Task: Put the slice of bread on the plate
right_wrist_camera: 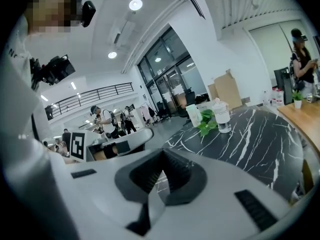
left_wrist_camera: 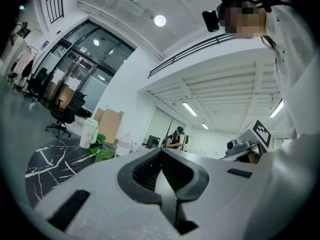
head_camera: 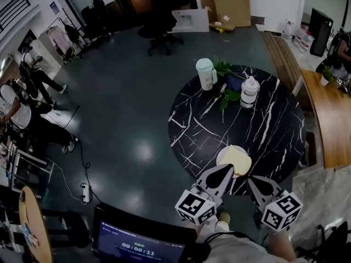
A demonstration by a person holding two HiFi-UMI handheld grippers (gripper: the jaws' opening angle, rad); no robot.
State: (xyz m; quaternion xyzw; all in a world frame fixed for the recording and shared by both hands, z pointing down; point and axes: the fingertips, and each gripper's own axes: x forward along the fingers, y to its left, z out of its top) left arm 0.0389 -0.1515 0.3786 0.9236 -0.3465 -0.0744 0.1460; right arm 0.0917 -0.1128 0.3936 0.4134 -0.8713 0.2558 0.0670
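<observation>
A pale slice of bread [head_camera: 239, 161] lies on a small white plate [head_camera: 221, 158] at the near edge of the round black marble table [head_camera: 263, 130]. My left gripper [head_camera: 227, 170] is shut and empty, its tip at the plate's near rim. My right gripper [head_camera: 252, 181] is just right of it, below the table edge, also shut with nothing in it. In the left gripper view the jaws [left_wrist_camera: 161, 154] meet with nothing between them. It is the same in the right gripper view [right_wrist_camera: 162, 159]. Neither gripper view shows the bread or plate.
At the table's far side stand a mint lidded cup [head_camera: 205, 73], a leafy green plant [head_camera: 226, 86] and a clear jar [head_camera: 249, 92]. Wooden tables [head_camera: 332, 119] run along the right. An office chair [head_camera: 159, 34] stands beyond; people [head_camera: 24, 108] stand left. A screen [head_camera: 137, 240] sits below.
</observation>
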